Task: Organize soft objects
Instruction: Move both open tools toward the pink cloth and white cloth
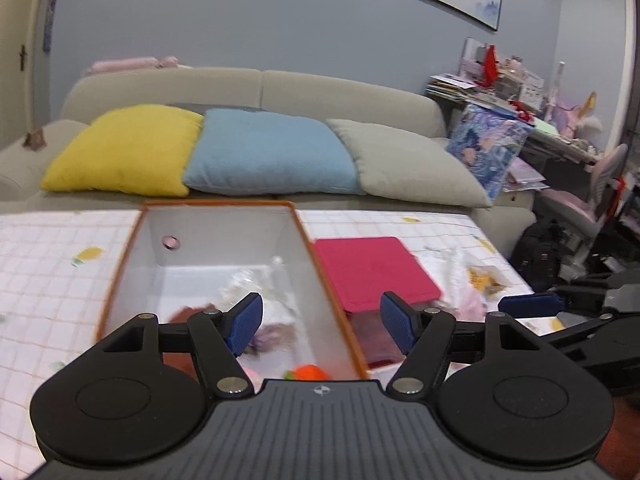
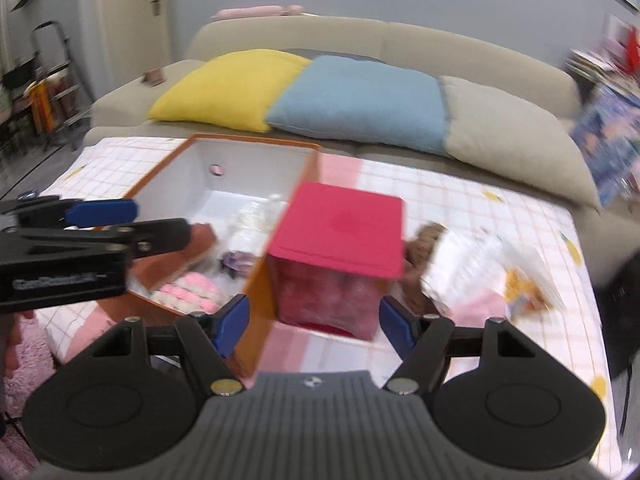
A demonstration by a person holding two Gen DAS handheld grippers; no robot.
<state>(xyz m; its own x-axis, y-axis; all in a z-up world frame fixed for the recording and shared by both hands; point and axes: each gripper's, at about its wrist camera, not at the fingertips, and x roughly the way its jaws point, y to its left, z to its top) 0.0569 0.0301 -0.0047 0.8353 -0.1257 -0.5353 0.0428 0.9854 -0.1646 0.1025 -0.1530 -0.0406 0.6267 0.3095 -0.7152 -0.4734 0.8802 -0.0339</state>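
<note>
While the soft things lie heaped in the orange-rimmed box, we count one pink knitted bundle, one crinkled clear packet and one small orange toy on its white floor. One pink fabric cube stands just beside it on the checked surface, a plush and wrapped packs beyond. Three square cushions rest on one sofa. Our left gripper and right gripper gape wide, holding nothing.
</note>
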